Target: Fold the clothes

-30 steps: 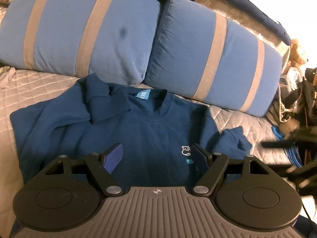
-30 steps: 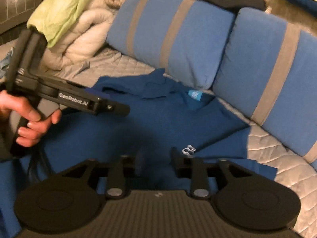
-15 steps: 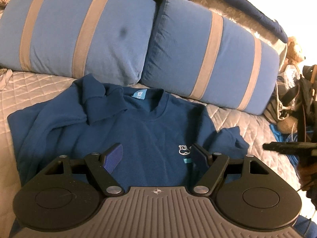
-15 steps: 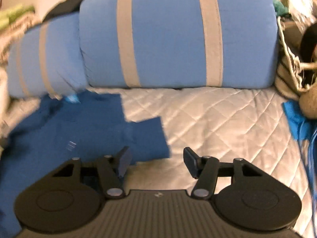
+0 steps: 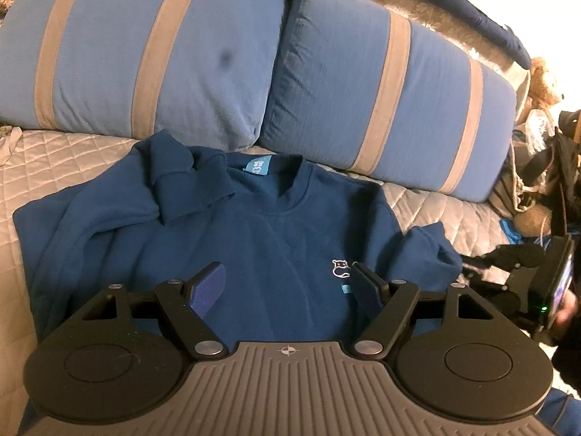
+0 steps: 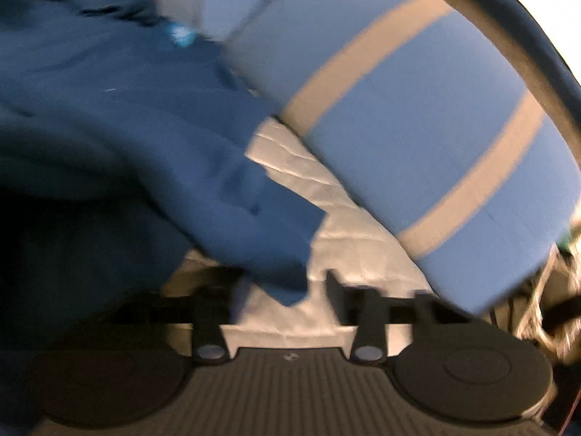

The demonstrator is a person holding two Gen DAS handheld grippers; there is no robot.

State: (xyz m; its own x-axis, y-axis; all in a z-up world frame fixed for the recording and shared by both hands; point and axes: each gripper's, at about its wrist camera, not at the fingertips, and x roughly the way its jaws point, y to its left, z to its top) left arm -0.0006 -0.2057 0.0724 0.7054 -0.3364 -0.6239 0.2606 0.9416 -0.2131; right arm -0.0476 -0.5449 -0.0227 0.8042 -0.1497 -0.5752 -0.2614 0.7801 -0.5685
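A navy sweatshirt (image 5: 254,239) lies face up on a quilted bed cover, collar toward the pillows, with a small white logo (image 5: 340,268) on its chest. One sleeve is folded over near the collar. My left gripper (image 5: 287,283) is open and empty, hovering above the sweatshirt's chest. My right gripper (image 6: 283,287) is open, low over the bed cover, with the cuff end of the other sleeve (image 6: 276,254) lying between its fingers. The right wrist view is blurred. The right gripper also shows at the right edge of the left wrist view (image 5: 515,265).
Two blue pillows with tan stripes (image 5: 381,83) stand along the back of the bed. The quilted beige cover (image 5: 428,210) shows beside the sweatshirt. Bags, cables and a stuffed toy (image 5: 541,83) crowd the right side. Dark clothing lies on top of the pillows.
The right gripper swung right, away from the chest, then back down to the sleeve cuff. The left gripper stayed open above the sweatshirt and edged slightly closer.
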